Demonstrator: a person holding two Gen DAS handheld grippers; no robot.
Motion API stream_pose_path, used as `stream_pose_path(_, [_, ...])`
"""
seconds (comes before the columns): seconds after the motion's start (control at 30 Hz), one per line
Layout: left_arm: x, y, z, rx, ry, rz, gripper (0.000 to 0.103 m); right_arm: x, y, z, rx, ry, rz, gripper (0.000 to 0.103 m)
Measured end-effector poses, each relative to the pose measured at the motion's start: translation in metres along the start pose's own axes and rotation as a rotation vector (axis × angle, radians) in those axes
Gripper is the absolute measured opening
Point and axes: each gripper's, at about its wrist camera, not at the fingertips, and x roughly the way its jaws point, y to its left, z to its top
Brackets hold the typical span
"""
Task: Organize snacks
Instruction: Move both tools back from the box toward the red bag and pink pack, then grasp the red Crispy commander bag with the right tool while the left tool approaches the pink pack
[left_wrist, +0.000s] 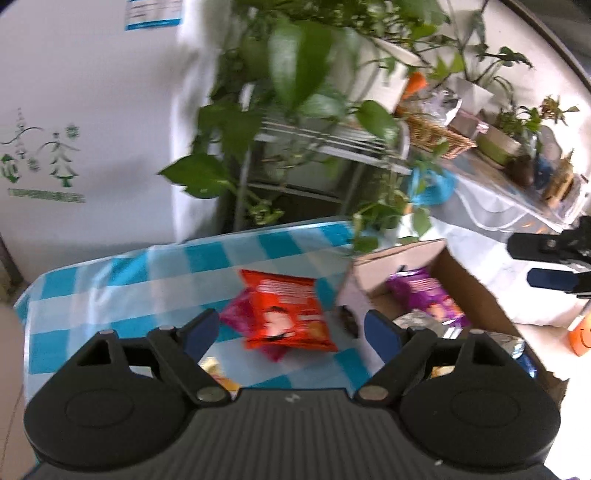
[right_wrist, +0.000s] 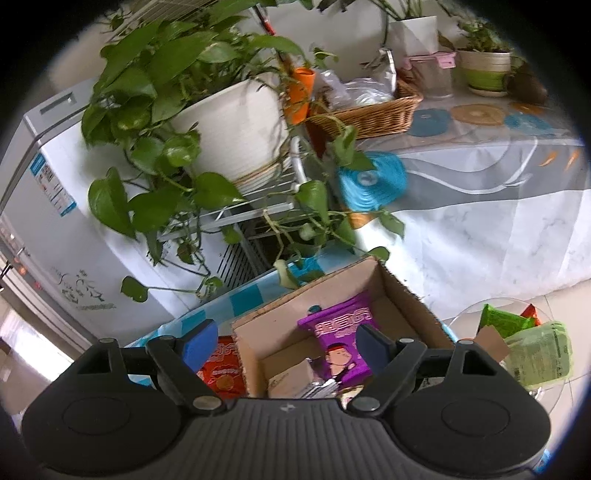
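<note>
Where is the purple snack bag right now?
The purple bag lies inside the cardboard box on the checked table, ahead of the open right gripper; in the left wrist view it sits right of the red bag.

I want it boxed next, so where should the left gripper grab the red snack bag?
Judging from its pose, take the red snack bag by its crimped top edge, coming from above with the open left gripper; the bag lies flat on a pink bag, so its puffy middle offers less grip.
</note>
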Motion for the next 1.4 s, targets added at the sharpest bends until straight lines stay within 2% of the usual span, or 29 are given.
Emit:
stream_pose_path(0.23, [0.001, 0.034, 0.001, -0.005, 0.041, 0.073, 0.086, 0.012, 0.021, -0.003, -0.022, 0.029, 0.065, 0.087])
stream_pose_path(0.5, [0.008, 0.056, 0.001, 0.014, 0.09, 0.125, 0.086, 0.04, 0.053, -0.012, -0.03, 0.121, 0.173, 0.087])
stream_pose_path(0.77, [0.015, 0.077, 0.008, -0.023, 0.105, 0.194, 0.086, 0.074, 0.086, -0.026, -0.046, 0.203, 0.205, 0.087])
stream_pose_path(0.9, [0.017, 0.085, 0.015, -0.032, 0.1, 0.212, 0.086, 0.096, 0.098, -0.031, -0.059, 0.228, 0.176, 0.087])
stream_pose_path(1.27, [0.016, 0.107, 0.032, -0.129, 0.07, 0.194, 0.086, 0.149, 0.123, -0.049, -0.109, 0.273, 0.044, 0.087])
stream_pose_path(1.4, [0.016, 0.11, 0.034, -0.139, 0.073, 0.184, 0.086, 0.167, 0.135, -0.057, -0.191, 0.278, -0.022, 0.087])
